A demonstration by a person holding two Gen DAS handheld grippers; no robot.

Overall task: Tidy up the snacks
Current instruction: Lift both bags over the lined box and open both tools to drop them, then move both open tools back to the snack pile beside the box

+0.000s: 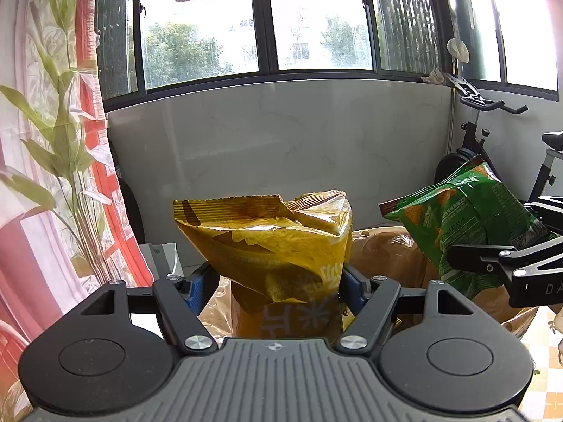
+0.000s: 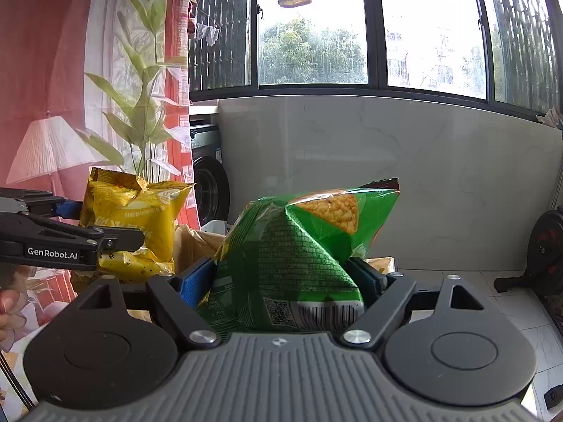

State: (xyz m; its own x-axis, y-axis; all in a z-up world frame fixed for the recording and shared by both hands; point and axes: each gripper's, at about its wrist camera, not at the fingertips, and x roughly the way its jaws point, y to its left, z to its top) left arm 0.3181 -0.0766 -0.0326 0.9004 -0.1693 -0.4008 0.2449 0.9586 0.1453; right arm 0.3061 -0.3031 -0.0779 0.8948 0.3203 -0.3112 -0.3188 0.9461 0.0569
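A yellow snack bag stands upright between the blue pads of my left gripper, which is shut on its lower half. A green snack bag with a chip picture is pinched the same way by my right gripper. Each view shows the other pair at its side: the green snack bag and the right gripper at the right, the yellow snack bag and the left gripper at the left. Both bags hang in the air above a tan, open paper-like bag.
A grey marble wall under tall windows lies ahead. A red curtain and a leafy plant stand left, with a washing machine beyond. An exercise bike stands right. A checkered cloth covers the surface at lower right.
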